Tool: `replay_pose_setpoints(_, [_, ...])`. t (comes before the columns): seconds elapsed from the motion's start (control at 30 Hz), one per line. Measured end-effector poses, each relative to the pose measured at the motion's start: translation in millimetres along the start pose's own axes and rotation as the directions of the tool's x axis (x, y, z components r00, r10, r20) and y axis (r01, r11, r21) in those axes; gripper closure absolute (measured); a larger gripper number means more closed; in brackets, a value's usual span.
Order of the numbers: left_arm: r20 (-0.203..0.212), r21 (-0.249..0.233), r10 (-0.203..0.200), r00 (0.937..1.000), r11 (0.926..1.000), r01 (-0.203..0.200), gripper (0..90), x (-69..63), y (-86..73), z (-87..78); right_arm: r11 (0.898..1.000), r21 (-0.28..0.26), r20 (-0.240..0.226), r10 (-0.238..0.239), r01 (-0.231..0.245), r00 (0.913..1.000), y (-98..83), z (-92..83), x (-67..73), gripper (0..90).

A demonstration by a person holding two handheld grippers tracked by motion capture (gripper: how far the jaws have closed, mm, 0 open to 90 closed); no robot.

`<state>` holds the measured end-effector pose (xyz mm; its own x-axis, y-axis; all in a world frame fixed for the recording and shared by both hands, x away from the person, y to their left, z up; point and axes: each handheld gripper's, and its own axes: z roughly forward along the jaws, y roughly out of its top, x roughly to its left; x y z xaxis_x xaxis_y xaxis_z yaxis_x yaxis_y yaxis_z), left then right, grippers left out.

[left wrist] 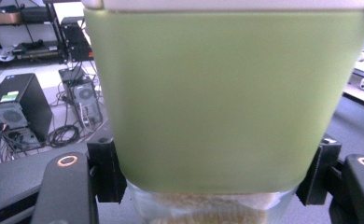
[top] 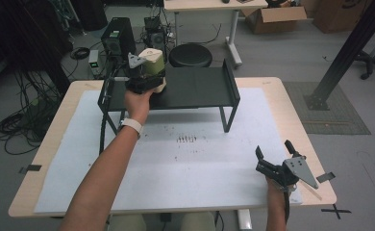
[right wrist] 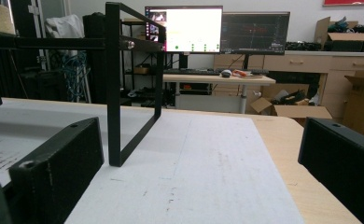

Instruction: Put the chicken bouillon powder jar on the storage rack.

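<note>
On the rack [top: 195, 89], left hand-held gripper [top: 144, 82] is clamping the jar [top: 153, 62]; slipping pads could be tipping it; right hand-held gripper [top: 274, 153] is resting apart.

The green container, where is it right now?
In the high view the green container sits at the left end of the black shelf, clamped by the left gripper, with the round stool just behind.
</note>
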<state>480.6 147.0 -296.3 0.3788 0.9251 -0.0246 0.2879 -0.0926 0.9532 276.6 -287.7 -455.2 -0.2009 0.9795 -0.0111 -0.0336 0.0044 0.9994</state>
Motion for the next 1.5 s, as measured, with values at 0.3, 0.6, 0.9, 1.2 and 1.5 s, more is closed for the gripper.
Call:
replay_pose_setpoints(0.3, [0.0,0.038,0.003,1.0,0.9993,-0.003,29.5,-1.0,-0.1,2.1,1.0,0.0,0.0,0.0,0.0,1.0,0.0,0.1,0.0,0.0])
replay_pose_setpoints(0.6, [-0.003,0.039,0.018,0.9998,0.9991,-0.018,29.1,-2.8,-1.3,2.0,1.0,0.0,0.0,0.001,-0.001,1.0,0.0,0.1,-0.1,0.0])
replay_pose_setpoints(0.9, [0.011,0.014,0.006,0.9999,0.9999,-0.006,11.8,-2.1,0.6,-2.8,1.0,0.003,-0.001,0.002,-0.002,1.0,0.0,0.3,-0.2,0.0])
replay_pose_setpoints(1.2, [0.032,-0.009,-0.005,0.9995,0.9999,0.005,0.4,0.7,5.5,-15.4,1.0,0.004,-0.001,0.001,-0.001,1.0,0.0,0.4,-0.1,0.0])
replay_pose_setpoints(1.5, [0.064,-0.049,0.013,0.9979,0.9988,-0.01,0.3,-3.3,13.1,-36.2,1.0,0.006,0.0,0.003,-0.003,1.0,0.1,0.4,-0.2,0.0])
